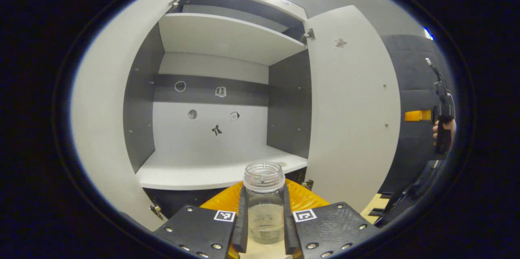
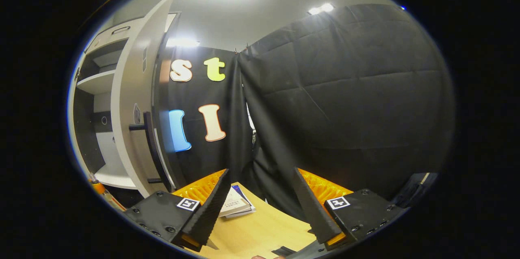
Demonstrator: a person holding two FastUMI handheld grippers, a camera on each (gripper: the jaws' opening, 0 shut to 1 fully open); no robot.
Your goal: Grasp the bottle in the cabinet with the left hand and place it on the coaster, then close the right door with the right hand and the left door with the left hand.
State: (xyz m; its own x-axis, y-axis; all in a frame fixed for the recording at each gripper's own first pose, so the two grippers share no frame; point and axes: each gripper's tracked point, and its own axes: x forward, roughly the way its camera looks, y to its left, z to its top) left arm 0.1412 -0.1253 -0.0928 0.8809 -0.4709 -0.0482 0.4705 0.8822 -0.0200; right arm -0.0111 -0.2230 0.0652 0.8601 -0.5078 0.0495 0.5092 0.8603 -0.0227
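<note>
A clear, lidless bottle [image 1: 264, 206] with a little liquid in it stands upright between the fingers of my left gripper [image 1: 264, 196], which is shut on its sides. It is held in front of the open cabinet [image 1: 211, 169], just past the lower shelf's front edge, above a tan tabletop [image 1: 260, 253]. The left door [image 1: 97, 129] and right door [image 1: 353, 108] both stand wide open. In the right gripper view, my right gripper [image 2: 262, 210] is open with nothing between its fingers. It hangs over the table to the right of the right door [image 2: 130, 129] and its dark bar handle [image 2: 148, 145].
The cabinet's shelves [image 1: 227, 35] are bare, with small stickers on the back wall. A hand holding the other gripper [image 1: 443, 117] shows at the far right. A stack of books [image 2: 235, 206] lies on the wooden table [image 2: 260, 230], and black booth cloth [image 2: 345, 100] hangs behind.
</note>
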